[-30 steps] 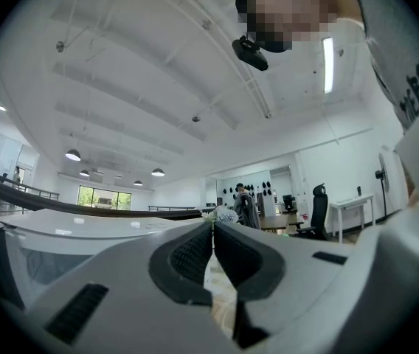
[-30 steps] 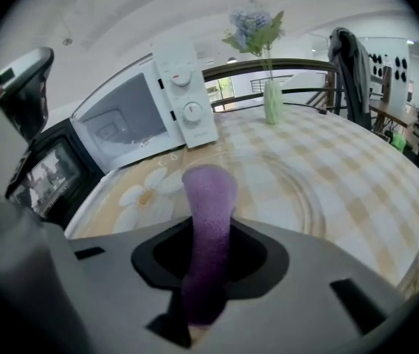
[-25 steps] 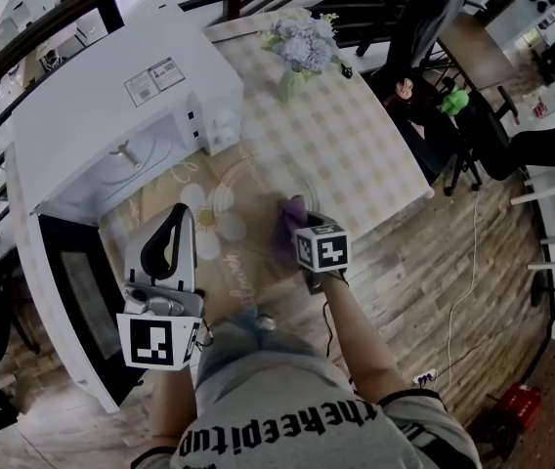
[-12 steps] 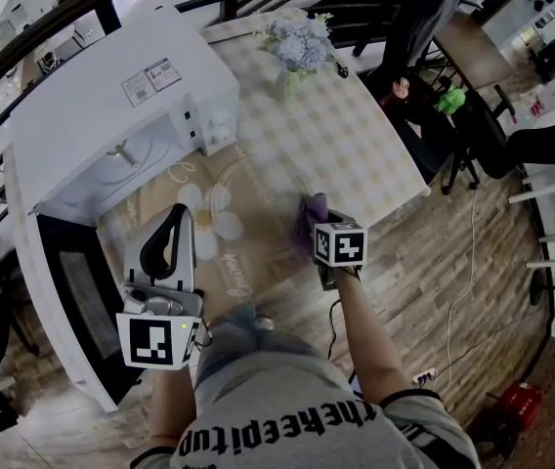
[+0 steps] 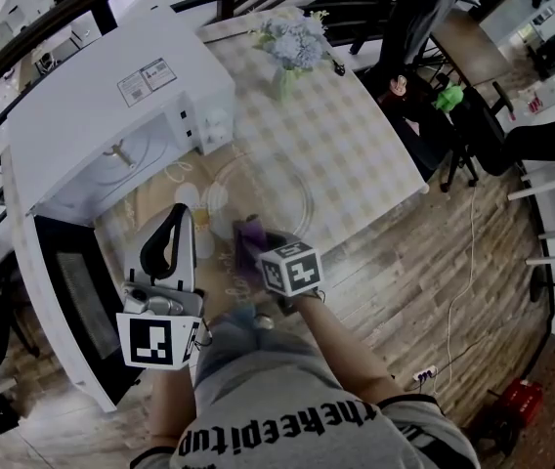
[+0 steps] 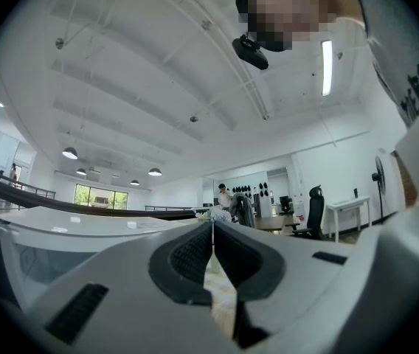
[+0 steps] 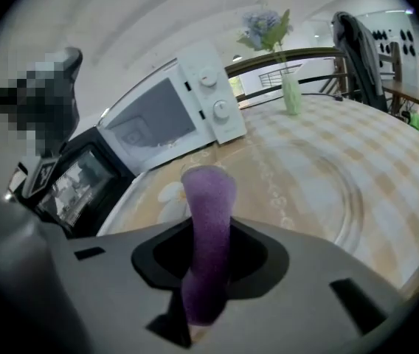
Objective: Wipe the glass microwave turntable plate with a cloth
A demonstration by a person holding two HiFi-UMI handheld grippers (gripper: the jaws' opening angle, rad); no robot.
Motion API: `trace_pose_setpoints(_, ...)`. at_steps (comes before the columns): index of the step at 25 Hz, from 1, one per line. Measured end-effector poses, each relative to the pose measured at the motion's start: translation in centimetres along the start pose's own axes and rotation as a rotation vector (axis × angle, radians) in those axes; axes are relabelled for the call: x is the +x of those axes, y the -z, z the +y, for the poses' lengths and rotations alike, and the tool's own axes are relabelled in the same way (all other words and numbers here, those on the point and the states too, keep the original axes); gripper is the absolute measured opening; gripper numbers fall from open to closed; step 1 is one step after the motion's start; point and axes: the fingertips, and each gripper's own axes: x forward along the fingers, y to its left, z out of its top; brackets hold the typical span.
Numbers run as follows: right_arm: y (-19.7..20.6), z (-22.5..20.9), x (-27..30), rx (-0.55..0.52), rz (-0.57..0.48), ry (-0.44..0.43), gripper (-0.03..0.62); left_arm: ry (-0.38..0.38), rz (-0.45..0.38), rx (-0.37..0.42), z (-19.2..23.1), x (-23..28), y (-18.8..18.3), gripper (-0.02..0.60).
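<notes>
The clear glass turntable plate (image 5: 292, 179) lies flat on the patterned tablecloth in front of the microwave; in the right gripper view the plate (image 7: 346, 190) spreads out to the right of the jaws. My right gripper (image 5: 258, 244) is shut on a purple cloth (image 5: 250, 233) and holds it over the plate's near left part. That cloth (image 7: 208, 198) stands up between the jaws of the right gripper (image 7: 208, 231). My left gripper (image 5: 174, 215) hovers left of the plate, tilted upward, jaws closed with nothing in them. The left gripper (image 6: 212, 234) looks toward the ceiling.
A white microwave (image 5: 111, 96) stands at the back left with its dark door (image 5: 77, 301) swung open toward me. A vase of flowers (image 5: 292, 47) stands at the table's far end. The table edge (image 5: 395, 208) runs along the right; chairs stand beyond it.
My right gripper has swept the purple cloth leftward and toward me, from the plate's right side to its near left part. The left gripper has stayed put.
</notes>
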Motion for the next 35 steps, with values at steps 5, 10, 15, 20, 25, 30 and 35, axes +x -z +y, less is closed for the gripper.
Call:
trace_pose_setpoints(5,1.0,0.3,1.2,-0.079,0.038,0.009,0.106,-0.009,0.004,0.0,0.2,-0.2,0.2,0.011)
trace_pose_setpoints(10,1.4,-1.1,0.2,-0.075,0.037,0.026,0.106,-0.009,0.001,0.002,0.1,-0.3,0.0,0.011)
trace_pose_setpoints(15,1.6,-4.3,-1.5,-0.036,0.014,0.086,0.106,-0.012,0.002,0.003,0.0,-0.5,-0.1,0.011)
trace_pose_setpoints(20,1.5,-8.5,-3.5,0.012,-0.013,0.178,0.106,-0.01,0.0,0.003,-0.2,-0.7,-0.3,0.011)
trace_pose_setpoints(25,1.5,-11.8,-5.2,0.075,-0.04,0.249,0.107,-0.008,-0.002,0.005,-0.4,-1.0,-0.5,0.011)
trace_pose_setpoints(30,1.8,-13.2,-6.4,0.128,-0.06,0.262,0.109,-0.013,-0.003,0.013,-0.5,-1.5,-0.7,0.011)
trace_pose_setpoints(35,2.0,-13.4,-6.3,0.121,-0.055,0.272,0.107,-0.026,0.002,0.014,-0.4,-1.9,-0.8,0.011)
